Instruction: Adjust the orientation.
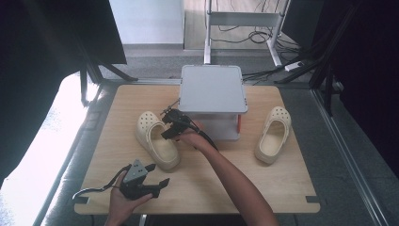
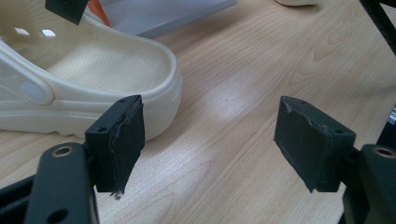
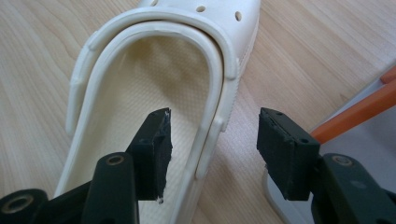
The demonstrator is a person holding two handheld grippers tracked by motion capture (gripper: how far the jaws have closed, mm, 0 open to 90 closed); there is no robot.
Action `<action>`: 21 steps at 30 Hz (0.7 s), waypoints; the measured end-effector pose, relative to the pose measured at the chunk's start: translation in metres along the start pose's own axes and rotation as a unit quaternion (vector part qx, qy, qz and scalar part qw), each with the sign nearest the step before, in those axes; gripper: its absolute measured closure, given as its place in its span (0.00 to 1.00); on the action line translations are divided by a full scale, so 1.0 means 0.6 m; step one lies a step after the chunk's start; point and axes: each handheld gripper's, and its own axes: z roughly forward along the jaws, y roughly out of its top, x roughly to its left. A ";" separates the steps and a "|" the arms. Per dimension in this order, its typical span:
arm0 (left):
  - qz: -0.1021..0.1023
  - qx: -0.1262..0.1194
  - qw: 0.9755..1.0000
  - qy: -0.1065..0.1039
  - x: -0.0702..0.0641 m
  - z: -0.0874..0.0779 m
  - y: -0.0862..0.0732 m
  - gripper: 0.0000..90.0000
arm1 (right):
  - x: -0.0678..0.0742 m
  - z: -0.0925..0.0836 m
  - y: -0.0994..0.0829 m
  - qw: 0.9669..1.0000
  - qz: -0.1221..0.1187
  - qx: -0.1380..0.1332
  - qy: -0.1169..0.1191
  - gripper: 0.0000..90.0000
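The right claw (image 3: pixel 212 154) was open, jaws straddling the side rim of the cream foam clog (image 3: pixel 154 93) that sat just left of the grey two-tier shoe rack (image 1: pixel 212 89). My guess was that biting only that thin, bendy rim could let the clog twist or slip out. The left claw (image 2: pixel 210 144), also open and empty, hovered near that clog's heel. The matching second cream clog (image 1: pixel 273 135) lay right of the rack on the light wooden bench (image 1: pixel 263 188).

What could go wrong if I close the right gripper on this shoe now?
The right gripper straddles the left shoe's side wall and folded strap; closing may catch just the strap, so the shoe swings. The grey stand and its orange bar sit close beside the outer jaw, risking a bump.
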 end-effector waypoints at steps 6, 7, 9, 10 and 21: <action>0.000 0.001 1.000 -0.001 0.000 0.001 0.000 0.28 | -0.003 0.008 0.004 1.000 0.004 0.003 -0.002 0.50; 0.000 0.001 1.000 -0.001 0.000 0.001 0.000 0.28 | -0.003 0.008 0.004 1.000 0.004 0.003 -0.002 0.50; 0.000 0.000 1.000 -0.001 0.000 0.001 0.000 0.28 | -0.003 0.015 0.009 1.000 0.005 0.006 -0.003 0.52; 0.000 0.000 1.000 -0.001 0.000 0.001 0.000 0.28 | -0.003 0.015 0.009 1.000 0.005 0.006 -0.003 0.52; 0.002 0.002 1.000 0.002 0.000 0.000 -0.001 0.28 | 0.001 0.046 0.020 1.000 0.008 0.027 -0.004 0.61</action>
